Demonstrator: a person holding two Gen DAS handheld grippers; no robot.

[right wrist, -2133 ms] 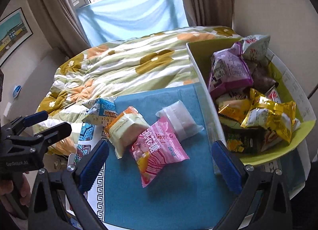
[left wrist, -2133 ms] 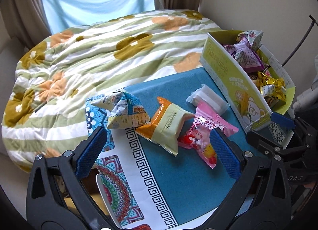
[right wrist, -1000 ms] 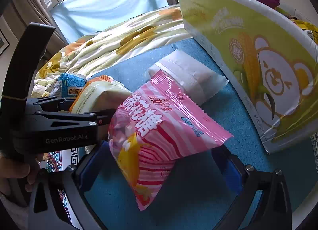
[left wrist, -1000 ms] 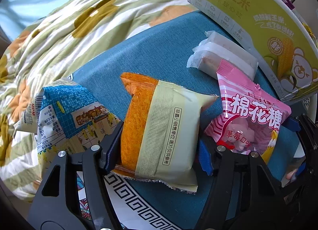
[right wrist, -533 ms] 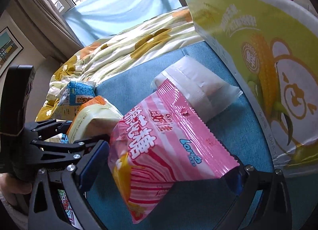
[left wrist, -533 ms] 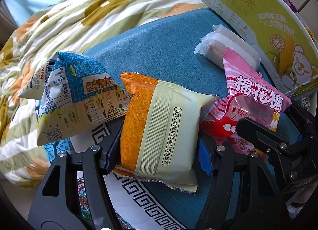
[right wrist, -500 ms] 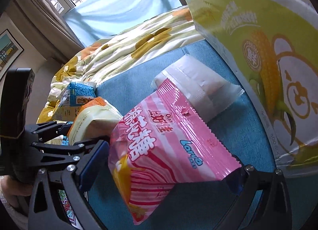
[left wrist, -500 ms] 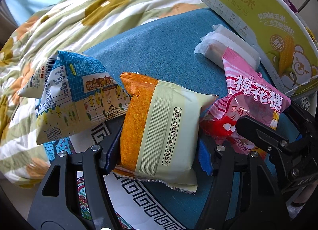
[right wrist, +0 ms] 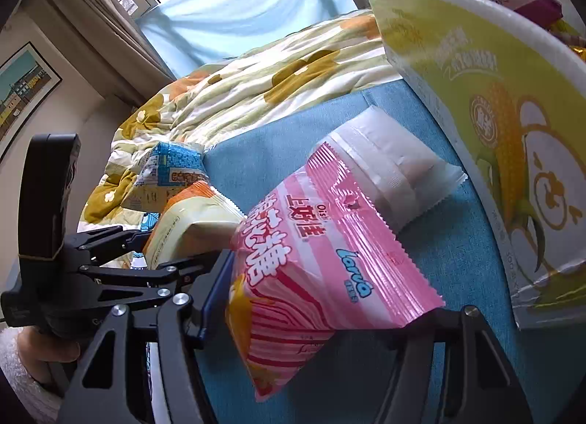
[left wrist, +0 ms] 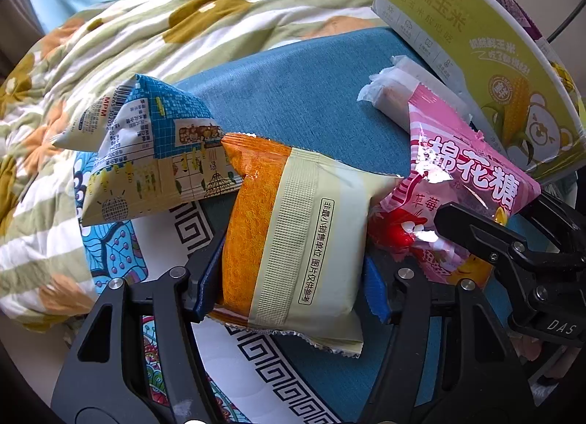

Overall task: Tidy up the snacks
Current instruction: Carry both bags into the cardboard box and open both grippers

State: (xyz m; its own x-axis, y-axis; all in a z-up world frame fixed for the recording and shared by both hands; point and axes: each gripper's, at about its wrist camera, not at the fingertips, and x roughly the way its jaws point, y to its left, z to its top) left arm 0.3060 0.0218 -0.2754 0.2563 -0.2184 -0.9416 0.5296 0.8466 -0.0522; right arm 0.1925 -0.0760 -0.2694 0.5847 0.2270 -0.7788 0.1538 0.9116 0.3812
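An orange-and-cream snack packet (left wrist: 293, 240) sits clamped between blue pads, its crimped end toward 6 o'clock. At its 3 o'clock, a pink marshmallow bag (right wrist: 322, 262) tilts off the blue cloth, also clamped. A blue-and-yellow pouch (left wrist: 146, 160) lies at 10 o'clock, a white wrapped packet (right wrist: 395, 174) at 1 o'clock beside the yellow-green snack box (right wrist: 476, 94).
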